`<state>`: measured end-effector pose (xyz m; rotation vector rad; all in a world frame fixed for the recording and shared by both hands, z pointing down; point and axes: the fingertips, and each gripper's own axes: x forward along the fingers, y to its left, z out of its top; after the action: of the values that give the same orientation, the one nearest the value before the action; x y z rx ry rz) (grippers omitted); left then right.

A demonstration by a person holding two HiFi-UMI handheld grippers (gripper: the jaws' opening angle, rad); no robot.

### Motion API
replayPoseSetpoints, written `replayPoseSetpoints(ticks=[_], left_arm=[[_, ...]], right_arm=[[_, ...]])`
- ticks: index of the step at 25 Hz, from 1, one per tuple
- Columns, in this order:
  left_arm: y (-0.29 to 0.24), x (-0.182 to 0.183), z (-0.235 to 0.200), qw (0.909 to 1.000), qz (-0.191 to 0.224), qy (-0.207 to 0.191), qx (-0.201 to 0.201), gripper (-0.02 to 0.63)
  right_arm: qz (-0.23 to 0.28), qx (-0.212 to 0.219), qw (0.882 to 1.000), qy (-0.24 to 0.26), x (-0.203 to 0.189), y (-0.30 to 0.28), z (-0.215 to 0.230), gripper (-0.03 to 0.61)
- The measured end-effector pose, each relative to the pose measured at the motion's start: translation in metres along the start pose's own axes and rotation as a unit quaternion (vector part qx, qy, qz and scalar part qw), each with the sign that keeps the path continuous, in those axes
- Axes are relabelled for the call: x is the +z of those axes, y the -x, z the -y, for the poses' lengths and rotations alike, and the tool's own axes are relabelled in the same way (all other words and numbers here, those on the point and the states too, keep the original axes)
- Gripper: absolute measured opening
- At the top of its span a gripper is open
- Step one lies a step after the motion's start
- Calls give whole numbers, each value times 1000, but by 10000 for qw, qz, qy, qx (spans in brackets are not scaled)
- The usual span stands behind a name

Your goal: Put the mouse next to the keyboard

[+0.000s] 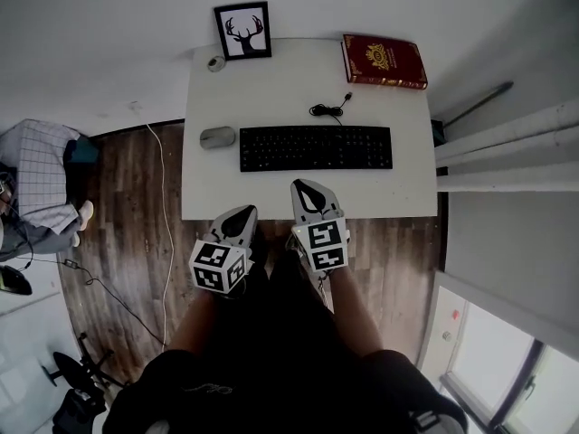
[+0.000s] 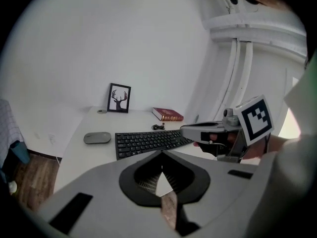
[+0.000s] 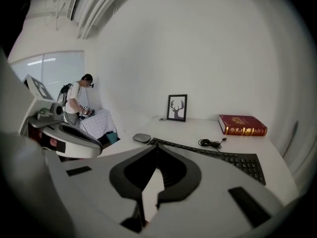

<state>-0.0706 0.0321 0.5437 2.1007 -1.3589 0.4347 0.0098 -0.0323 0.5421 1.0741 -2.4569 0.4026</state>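
**Mouse sits left of the keyboard, nearer the left fingers**

Head view: the mouse [image 1: 217,137] lies on the white table [image 1: 271,80], just beside the left end of the keyboard [image 1: 316,147]. Its long side runs the same way as the keyboard. It is ahead and a bit left of the left gripper [image 1: 241,217], which is nearer to it than the right gripper [image 1: 308,190]. Both hang at the table's near edge, with wood floor [image 1: 127,206] to the left.

Left gripper view: fingers closed, holding nothing.

Right gripper view: fingers closed, holding nothing.

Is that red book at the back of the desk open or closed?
Closed. The red book lies flat on the white desk, its gold-decorated front cover facing up and no pages spread.
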Motion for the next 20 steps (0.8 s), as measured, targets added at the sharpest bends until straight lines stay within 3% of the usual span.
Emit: replayPoseSetpoints(ticks=[5, 10, 13, 18, 20], left_arm=[[-15, -2, -28, 9991, -65, 405, -67, 3], [-30, 18, -57, 9991, 2, 402, -98, 3], [-34, 19, -79, 9974, 4, 699, -153, 3], [-38, 11, -112, 9957, -188, 866, -260, 3], [-41, 8, -126, 9947, -259, 957, -257, 3]], right_arm=[[-164, 86, 9993, 313, 13, -17, -11, 21], [-229, 227, 9979, 566, 38, -50, -22, 21], [-326, 399, 9967, 626, 47, -72, -36, 21], [-674, 740, 9891, 1080, 53, -110, -68, 21], [-811, 844, 9876, 1046, 54, -127, -76, 21]])
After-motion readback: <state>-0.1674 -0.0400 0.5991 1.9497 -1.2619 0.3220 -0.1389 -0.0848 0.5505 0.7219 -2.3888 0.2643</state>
